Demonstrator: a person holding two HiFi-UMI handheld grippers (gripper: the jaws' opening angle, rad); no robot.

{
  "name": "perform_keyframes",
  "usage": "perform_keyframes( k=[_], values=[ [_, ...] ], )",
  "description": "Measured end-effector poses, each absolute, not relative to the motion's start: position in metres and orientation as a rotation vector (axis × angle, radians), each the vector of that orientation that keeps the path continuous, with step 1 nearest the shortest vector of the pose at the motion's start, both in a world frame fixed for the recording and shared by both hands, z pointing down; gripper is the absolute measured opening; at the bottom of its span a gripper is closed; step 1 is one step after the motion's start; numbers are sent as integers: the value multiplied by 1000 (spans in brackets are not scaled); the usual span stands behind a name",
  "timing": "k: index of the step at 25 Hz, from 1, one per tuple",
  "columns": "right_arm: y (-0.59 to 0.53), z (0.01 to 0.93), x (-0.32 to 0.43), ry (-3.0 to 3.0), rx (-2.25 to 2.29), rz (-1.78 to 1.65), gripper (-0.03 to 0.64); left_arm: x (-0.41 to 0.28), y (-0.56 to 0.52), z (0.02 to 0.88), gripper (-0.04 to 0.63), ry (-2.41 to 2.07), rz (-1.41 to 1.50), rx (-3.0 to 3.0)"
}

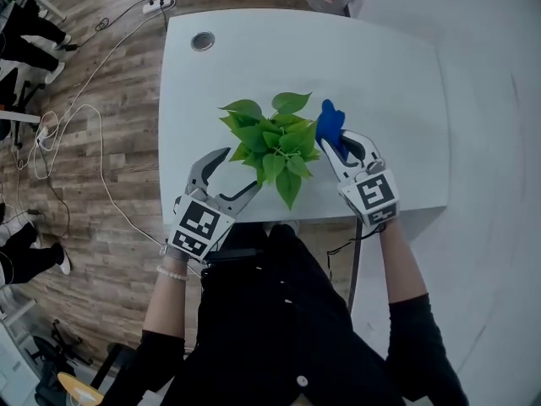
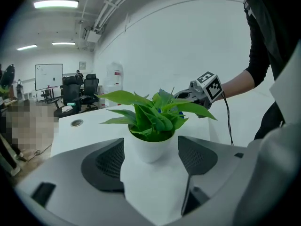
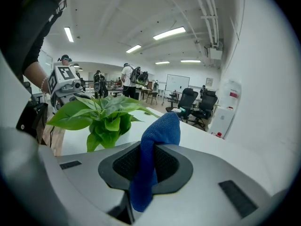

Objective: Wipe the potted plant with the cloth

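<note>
Cloth (image 1: 330, 122) pinched in right claw (image 1: 336, 147) beside plant (image 1: 272, 142).

I find no words or numbers I can read from here. The left marker cube (image 1: 199, 227) and the right marker cube (image 1: 378, 194) carry only black-and-white square patterns, no lettering. In the left gripper view, the whiteboard (image 2: 48, 76) on the far wall has faint marks too small to make out. The white appliance (image 3: 231, 102) by the wall in the right gripper view bears a small red label (image 3: 233, 94), but its print is blurred.
</note>
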State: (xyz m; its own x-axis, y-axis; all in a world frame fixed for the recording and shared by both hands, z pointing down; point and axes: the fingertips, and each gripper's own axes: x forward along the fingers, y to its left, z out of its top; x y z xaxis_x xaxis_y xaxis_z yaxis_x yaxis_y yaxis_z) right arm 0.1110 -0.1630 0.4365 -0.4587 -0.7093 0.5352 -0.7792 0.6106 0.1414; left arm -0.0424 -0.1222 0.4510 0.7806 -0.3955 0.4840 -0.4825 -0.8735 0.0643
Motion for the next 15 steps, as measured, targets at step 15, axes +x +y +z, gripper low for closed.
perform_keyframes(
  k=[15],
  values=[
    [-173,458,86,-2459,919,269,84,-18,-136,462,370,-583,646,2826]
  ],
)
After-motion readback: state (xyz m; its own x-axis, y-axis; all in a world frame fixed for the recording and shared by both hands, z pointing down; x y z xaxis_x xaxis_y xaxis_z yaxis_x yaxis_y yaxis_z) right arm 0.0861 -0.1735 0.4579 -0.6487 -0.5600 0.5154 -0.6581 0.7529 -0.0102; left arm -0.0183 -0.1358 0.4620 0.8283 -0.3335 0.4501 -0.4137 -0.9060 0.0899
